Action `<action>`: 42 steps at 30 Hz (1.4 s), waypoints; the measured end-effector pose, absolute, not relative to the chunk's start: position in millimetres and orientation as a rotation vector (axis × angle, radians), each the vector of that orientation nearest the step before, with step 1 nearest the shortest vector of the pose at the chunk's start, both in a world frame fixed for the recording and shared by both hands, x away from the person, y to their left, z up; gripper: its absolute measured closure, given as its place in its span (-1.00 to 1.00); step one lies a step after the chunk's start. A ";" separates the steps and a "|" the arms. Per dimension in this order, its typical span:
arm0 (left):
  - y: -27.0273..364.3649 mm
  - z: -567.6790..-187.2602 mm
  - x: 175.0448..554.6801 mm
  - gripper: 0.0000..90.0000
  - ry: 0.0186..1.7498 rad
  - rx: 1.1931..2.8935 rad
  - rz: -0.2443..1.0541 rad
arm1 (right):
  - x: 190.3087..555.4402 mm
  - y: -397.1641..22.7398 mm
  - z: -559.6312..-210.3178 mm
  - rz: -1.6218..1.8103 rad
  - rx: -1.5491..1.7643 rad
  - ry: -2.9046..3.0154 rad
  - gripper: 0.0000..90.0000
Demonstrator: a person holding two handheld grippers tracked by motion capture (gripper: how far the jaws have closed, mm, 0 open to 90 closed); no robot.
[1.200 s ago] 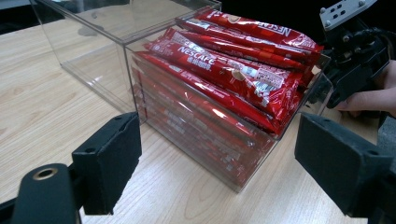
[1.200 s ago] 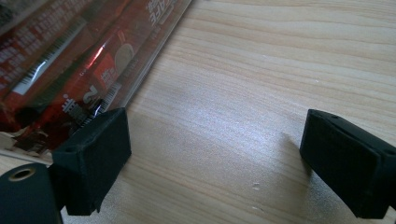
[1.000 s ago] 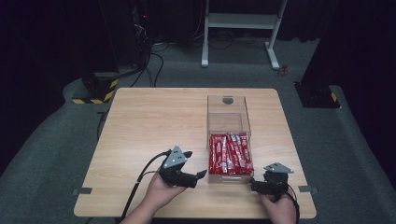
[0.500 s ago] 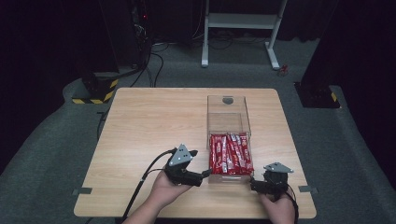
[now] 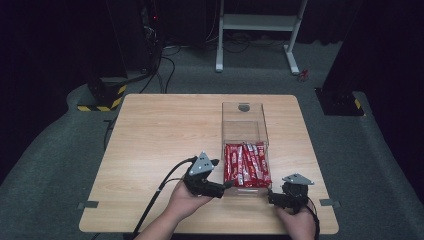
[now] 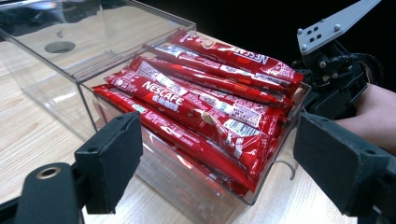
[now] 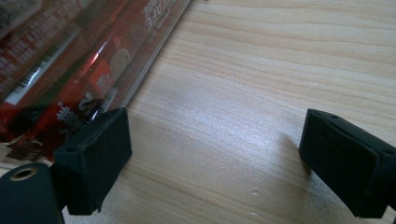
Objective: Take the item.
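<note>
dark floor and black drapes ring a pale wooden worktop, on which stands one clear plastic box with a stack of red nescafe sachets filling its near half; the far half looks bare apart from a round hole in the end wall. over the last second the left claw has slid rightward along the near edge until its tips sit just beside the box's near left corner, while the right claw has held its place at the near right corner. in the left gripper view the left claw's jaws stand wide with the sachets framed between them, holding nothing; in the right gripper view the right claw is also wide and empty, one jaw close against the box wall, bare wood between. i judge the left hand is lining up to pick a sachet while the right steadies the box. count: two claws, one box, and about seven or eight sachets on top, the lower layers too overlapped to number
</note>
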State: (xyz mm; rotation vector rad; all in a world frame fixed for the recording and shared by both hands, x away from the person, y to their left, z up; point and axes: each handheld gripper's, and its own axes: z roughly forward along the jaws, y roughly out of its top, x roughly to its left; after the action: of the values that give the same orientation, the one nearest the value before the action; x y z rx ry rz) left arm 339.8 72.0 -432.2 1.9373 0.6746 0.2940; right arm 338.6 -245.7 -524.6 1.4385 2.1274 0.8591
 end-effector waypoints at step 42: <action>43.8 -446.8 360.5 0.20 0.703 1.998 0.308 | 339.1 -245.1 -524.6 0.857 1.444 2.123 -0.79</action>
State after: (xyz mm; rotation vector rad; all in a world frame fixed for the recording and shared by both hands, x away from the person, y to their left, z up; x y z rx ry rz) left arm 360.5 43.8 -446.8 1.9975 0.7031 0.3081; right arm 339.1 -245.1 -524.6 1.4435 2.1230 0.8565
